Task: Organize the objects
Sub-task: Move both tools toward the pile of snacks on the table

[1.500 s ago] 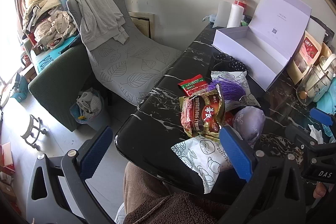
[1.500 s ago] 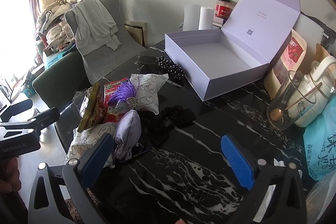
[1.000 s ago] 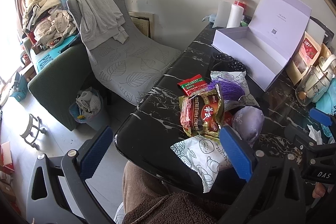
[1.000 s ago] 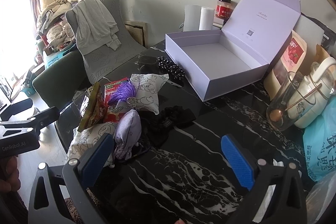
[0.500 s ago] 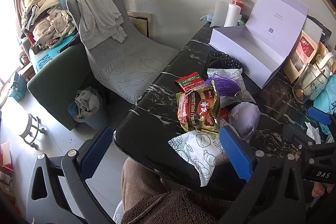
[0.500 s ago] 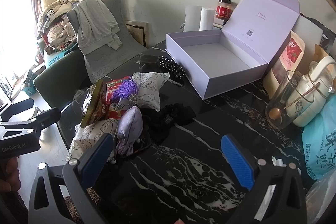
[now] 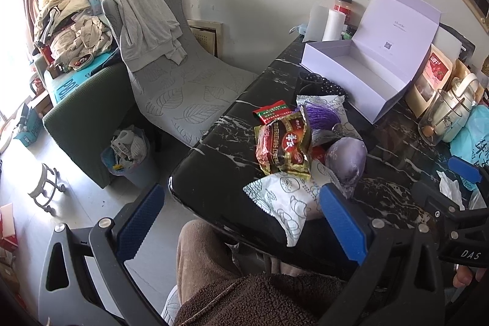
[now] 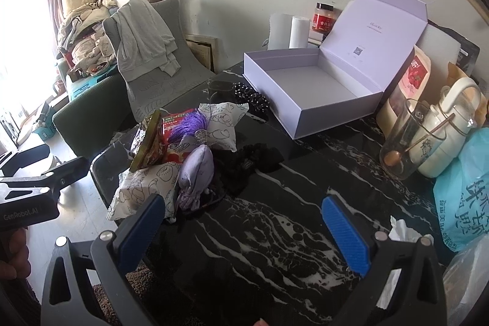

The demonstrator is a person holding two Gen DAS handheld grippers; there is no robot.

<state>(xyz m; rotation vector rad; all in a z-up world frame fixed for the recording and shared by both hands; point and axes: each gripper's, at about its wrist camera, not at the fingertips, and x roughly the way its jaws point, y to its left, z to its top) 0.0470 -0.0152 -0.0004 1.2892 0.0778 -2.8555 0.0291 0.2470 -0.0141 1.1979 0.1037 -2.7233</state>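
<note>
Snack packets [image 7: 282,147] piled beside box [image 8: 308,87] (lid up).

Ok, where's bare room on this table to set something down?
The open box is empty inside. Bare tabletop lies ahead of the right hand-held gripper, between the snack pile and the glass jar. The pile on the table's left side and the right edge by the blue bag are crowded.

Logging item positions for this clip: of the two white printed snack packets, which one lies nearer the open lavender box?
The white packet beside the purple tassel, lying near the lavender box. The other white packet sits at the table's near edge, under the red-gold wrapper.
</note>
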